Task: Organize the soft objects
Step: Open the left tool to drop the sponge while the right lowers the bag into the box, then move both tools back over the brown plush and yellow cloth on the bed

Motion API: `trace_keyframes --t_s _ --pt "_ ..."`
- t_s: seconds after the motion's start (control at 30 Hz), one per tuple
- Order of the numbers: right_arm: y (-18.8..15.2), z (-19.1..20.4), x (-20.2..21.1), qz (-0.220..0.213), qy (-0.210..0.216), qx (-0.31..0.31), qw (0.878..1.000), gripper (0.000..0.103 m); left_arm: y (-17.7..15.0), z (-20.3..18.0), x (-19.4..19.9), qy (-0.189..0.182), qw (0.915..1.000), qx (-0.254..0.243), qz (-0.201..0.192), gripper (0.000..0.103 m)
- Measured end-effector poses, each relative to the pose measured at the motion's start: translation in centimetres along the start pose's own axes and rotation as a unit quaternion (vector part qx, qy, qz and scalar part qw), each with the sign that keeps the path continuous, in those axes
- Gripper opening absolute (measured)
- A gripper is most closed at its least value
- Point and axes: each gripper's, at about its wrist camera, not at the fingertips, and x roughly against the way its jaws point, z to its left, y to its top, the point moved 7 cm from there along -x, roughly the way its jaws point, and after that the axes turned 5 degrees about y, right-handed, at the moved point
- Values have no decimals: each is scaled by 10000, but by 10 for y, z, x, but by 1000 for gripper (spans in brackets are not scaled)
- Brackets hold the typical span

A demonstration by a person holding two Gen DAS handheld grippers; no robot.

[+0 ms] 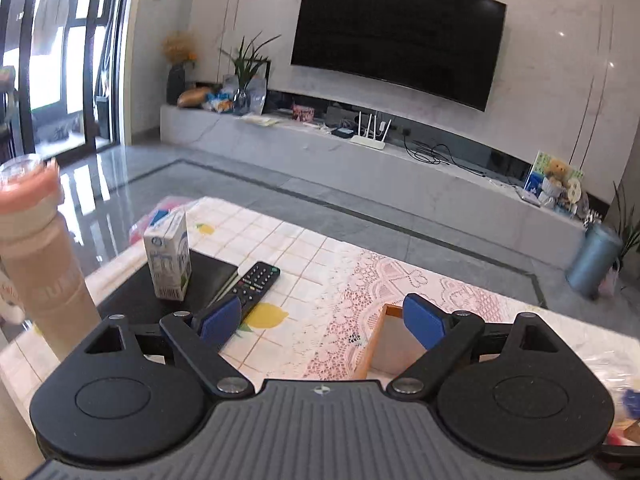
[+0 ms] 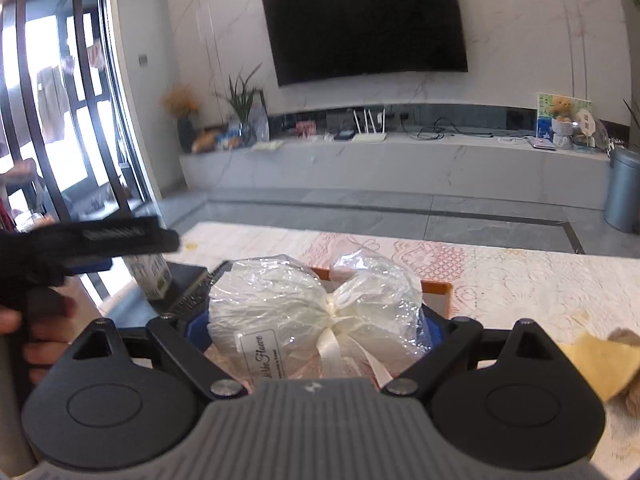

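Note:
My right gripper (image 2: 320, 330) is shut on a clear plastic bag (image 2: 304, 312) of soft white stuff, tied with a cream ribbon and labelled. It holds the bag just above an orange-rimmed tray (image 2: 438, 294) on the table. My left gripper (image 1: 322, 318) is open and empty, above the table, with the same tray (image 1: 384, 340) just beyond its right finger. The left gripper's body (image 2: 92, 240) and the hand holding it show at the left of the right wrist view. A yellow cloth (image 2: 592, 364) lies at the right.
A milk carton (image 1: 168, 260) stands on a black book (image 1: 200, 284) beside a TV remote (image 1: 252, 284). A tall beige bottle with a pink lid (image 1: 40, 272) stands at the left. A lace cloth (image 1: 360, 280) covers the table. A TV wall and low cabinet lie beyond.

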Motion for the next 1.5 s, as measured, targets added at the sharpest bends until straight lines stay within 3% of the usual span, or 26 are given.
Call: trace_keyframes --t_s 0.17,0.3,0.5,0.77,1.2,1.5 --pt "-1 15 -36 504 85 89 9987 92 1 11 -3 -112 9998 140 67 103" --pt "-10 36 -23 642 -98 972 9931 92 2 14 -4 -179 9997 139 85 103" --pt "-42 24 -7 1486 137 1000 9837 92 3 13 -2 -377 9990 219 93 103" --pt "-65 27 13 1905 264 1064 9755 92 -2 7 0 -386 9989 156 195 103" --pt "-77 36 12 2160 248 1494 9646 100 -6 -14 9 -496 9984 -266 94 103" --pt "-67 29 21 1919 -99 1840 9640 100 -9 -32 17 -593 9969 -526 -1 103"
